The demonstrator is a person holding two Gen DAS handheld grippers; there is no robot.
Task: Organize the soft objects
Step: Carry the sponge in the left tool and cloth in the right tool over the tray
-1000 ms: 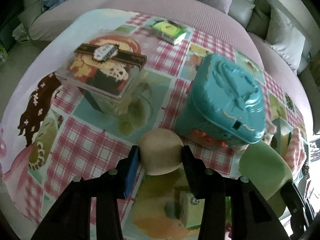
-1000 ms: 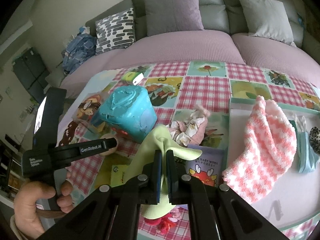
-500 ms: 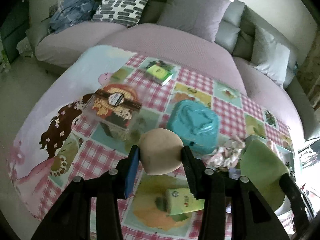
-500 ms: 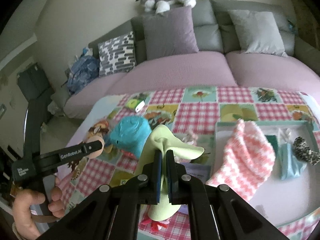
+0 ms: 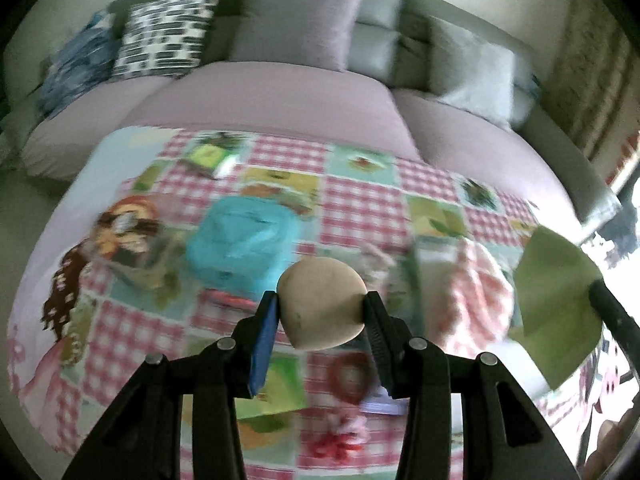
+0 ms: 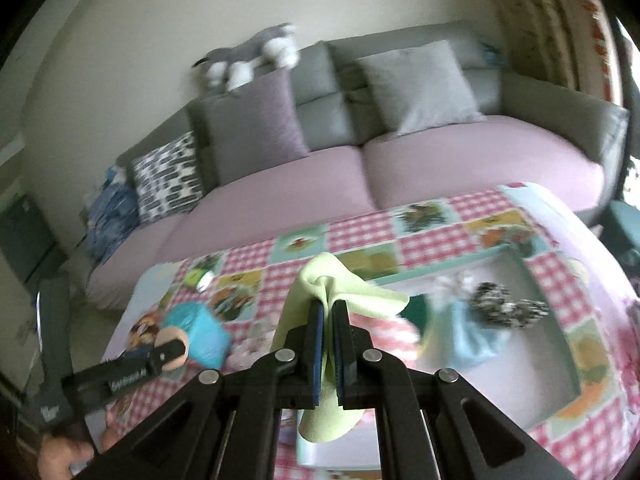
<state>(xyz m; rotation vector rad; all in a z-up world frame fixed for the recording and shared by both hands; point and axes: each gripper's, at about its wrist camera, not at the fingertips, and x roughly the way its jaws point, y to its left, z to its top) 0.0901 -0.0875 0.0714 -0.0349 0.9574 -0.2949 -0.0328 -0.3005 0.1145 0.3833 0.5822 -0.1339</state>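
Beige ball [image 5: 322, 303] clamped in left gripper [image 5: 320, 312], green cloth [image 6: 340, 292] pinched in right gripper [image 6: 328, 320].

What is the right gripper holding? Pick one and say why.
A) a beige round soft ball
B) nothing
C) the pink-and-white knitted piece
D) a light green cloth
D: the right gripper is shut on the light green cloth, which bunches above its fingertips and hangs below them.

Both hands are higher and farther from the patchwork table [image 5: 360, 184] than a second ago, the left gripper [image 5: 322, 312] carrying the beige ball [image 5: 322, 304] up, the right gripper [image 6: 328, 320] lifting the green cloth [image 6: 340, 288] toward the tray [image 6: 560, 320].
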